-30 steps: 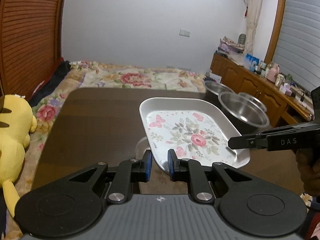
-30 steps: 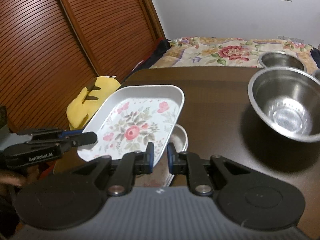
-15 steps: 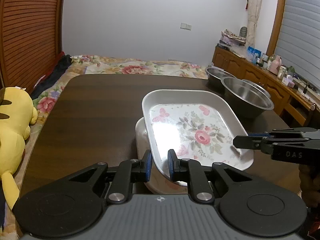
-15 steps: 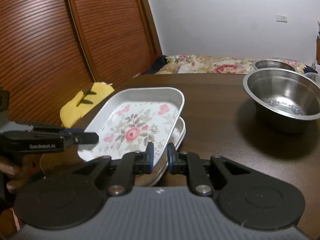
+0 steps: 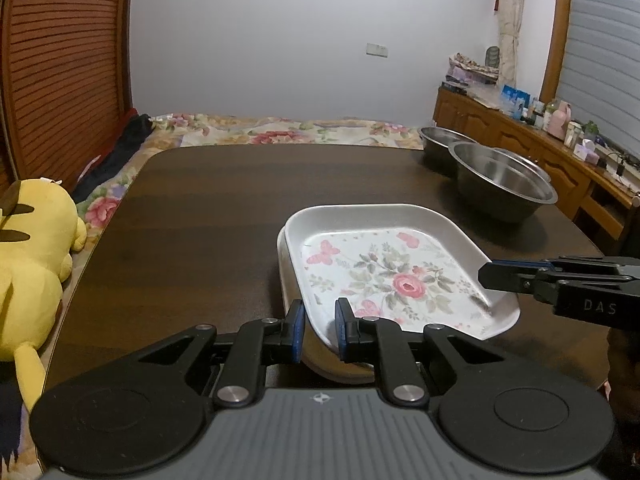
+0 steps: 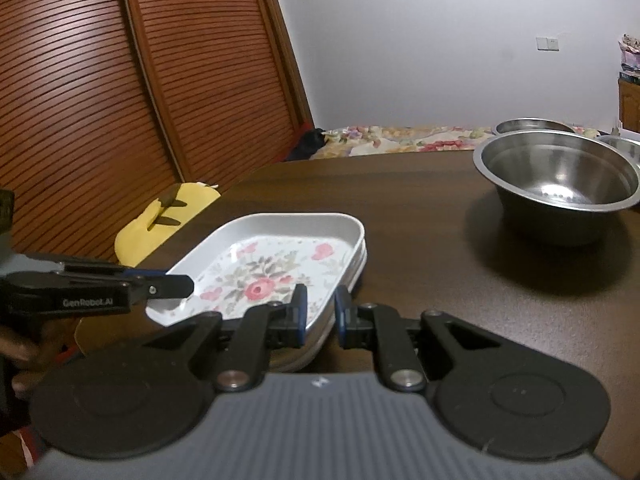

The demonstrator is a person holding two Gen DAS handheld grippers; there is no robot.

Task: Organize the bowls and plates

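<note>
A white tray with a floral print (image 5: 384,276) (image 6: 264,268) rests nested on another white tray (image 5: 282,252) (image 6: 362,258) on the dark wooden table (image 5: 200,220). My left gripper (image 5: 320,322) is shut on the top tray's near corner rim. My right gripper (image 6: 320,312) is shut on the opposite rim; its tip also shows in the left wrist view (image 5: 492,276). The left gripper's tip appears in the right wrist view (image 6: 176,285). A large steel bowl (image 5: 500,184) (image 6: 556,176) stands to the right of the trays, with a second bowl (image 5: 440,140) (image 6: 532,124) behind it.
A third steel bowl's rim (image 6: 624,144) peeks in at the far right. A yellow plush toy (image 5: 32,264) (image 6: 160,224) lies off the table's left edge. A bed with a floral cover (image 5: 288,132) lies beyond the table, and a wooden sideboard (image 5: 520,132) runs along the right.
Both grippers have come down with the floral tray. It hung tilted above the lower tray before and now sits nested on it.
</note>
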